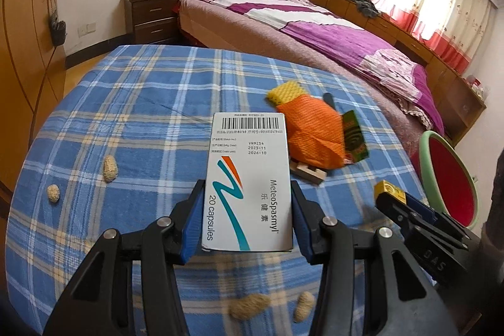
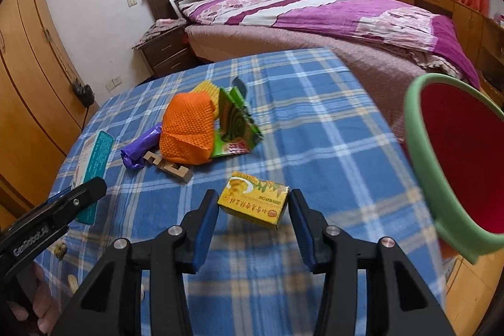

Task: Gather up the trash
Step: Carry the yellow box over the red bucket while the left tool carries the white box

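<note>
White capsule box [image 1: 249, 181] sits between the left gripper [image 1: 247, 219] pads, blue pads flat against both long edges — clamped, box raised off the blue plaid tablecloth [image 1: 141, 103], barcode end pointing away from the camera. In the right wrist view the same box shows edge-on at the left, teal side up.

Small yellow box [image 2: 253, 202] lies on the cloth between the right gripper [image 2: 253, 221] fingers, skewed. Its left corner is at the left pad; there's a visible gap to the right pad, so jaws half-spread around it, not gripping.

Count on the cloth:
- cardboard boxes: 2 (white, yellow)
- foam fruit nets: 2 — orange one [image 2: 187, 131] on top, yellow one [image 2: 208, 93] behind it
- green wrapper [image 2: 236, 125]: 1, torn open, leaning against the orange net
- purple bag [image 2: 140, 148]: 1, crumpled, left of the net
- wooden block piece [image 2: 170, 167]: 1, partly under the orange net
- peanuts: 4 in the left view — two [image 1: 110, 167] left of the white box, two blurred near the bottom edge

Red bin with green rim [image 2: 419, 153] stands off the table's right edge, close to the right gripper. Bed with purple quilt [image 1: 315, 21] behind the table.
</note>
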Available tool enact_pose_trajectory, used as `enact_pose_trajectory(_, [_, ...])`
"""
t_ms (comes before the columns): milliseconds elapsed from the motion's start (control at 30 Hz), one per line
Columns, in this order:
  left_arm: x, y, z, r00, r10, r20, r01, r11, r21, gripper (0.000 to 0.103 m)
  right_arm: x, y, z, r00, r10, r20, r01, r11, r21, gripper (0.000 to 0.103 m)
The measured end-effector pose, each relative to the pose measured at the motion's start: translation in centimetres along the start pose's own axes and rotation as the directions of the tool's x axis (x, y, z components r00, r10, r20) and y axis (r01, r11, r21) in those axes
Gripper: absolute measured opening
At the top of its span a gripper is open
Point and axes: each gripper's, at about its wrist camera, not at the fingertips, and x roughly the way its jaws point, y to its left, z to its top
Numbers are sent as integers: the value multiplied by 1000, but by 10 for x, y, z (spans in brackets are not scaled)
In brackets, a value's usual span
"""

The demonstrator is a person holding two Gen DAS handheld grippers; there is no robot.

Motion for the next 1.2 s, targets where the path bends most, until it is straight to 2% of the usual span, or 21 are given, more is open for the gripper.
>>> enact_pose_trajectory(533, [-20, -67, -6, 997, -82, -1, 82, 987, 139, 51, -78, -64, -15, 990, -77, 117, 61, 989, 138, 49])
enact_pose_trajectory(967, [-13, -130, -7, 989, -141, -39, 146, 958, 248, 51, -104, -129, -17, 970, -176, 170, 126, 955, 267, 49])
enact_pose_trajectory(1200, [-5, -167, -3, 984, -171, -57, 180, 936, 303, 51, -108, -162, -15, 952, -251, 178, 185, 929, 319, 49])
